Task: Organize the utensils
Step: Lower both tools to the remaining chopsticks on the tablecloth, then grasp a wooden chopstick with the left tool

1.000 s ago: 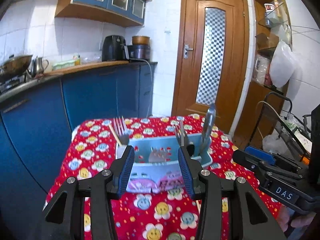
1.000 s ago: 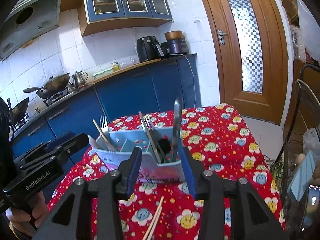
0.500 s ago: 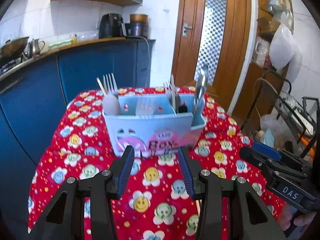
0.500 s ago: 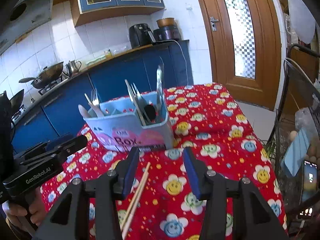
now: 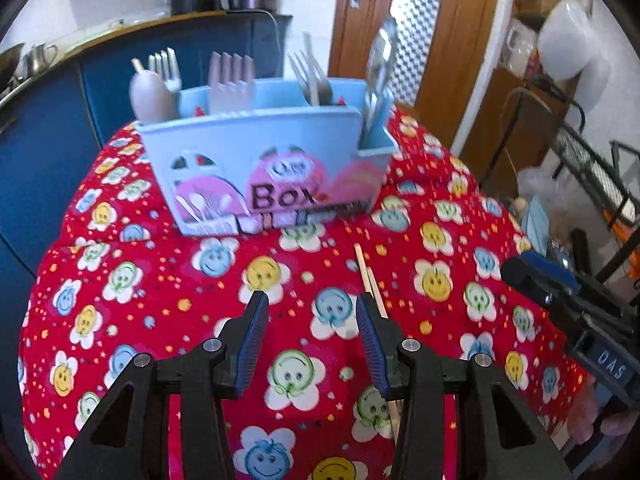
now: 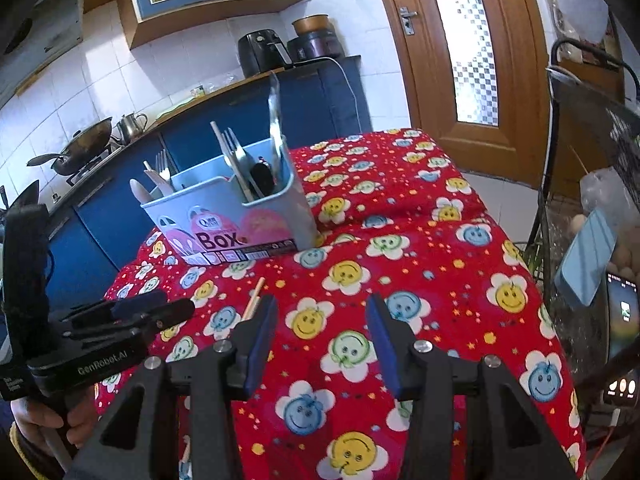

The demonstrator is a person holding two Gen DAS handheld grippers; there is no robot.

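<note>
1. "Box" stands in large dark letters on the front of the light blue utensil caddy (image 5: pixel 256 160), over its pink picture; the right wrist view shows the same word.
2. A small oval logo sits above "Box" on the caddy; its letters are too blurred to read, perhaps beginning with a Q.
3. "DAS" is printed in pale letters on the black body of the right gripper (image 5: pixel 520 270).
4. "GenRobot.AI" is printed on the black body of the left gripper (image 6: pixel 172 308).
5. A small white label on that gripper's handle is unreadable.
</note>
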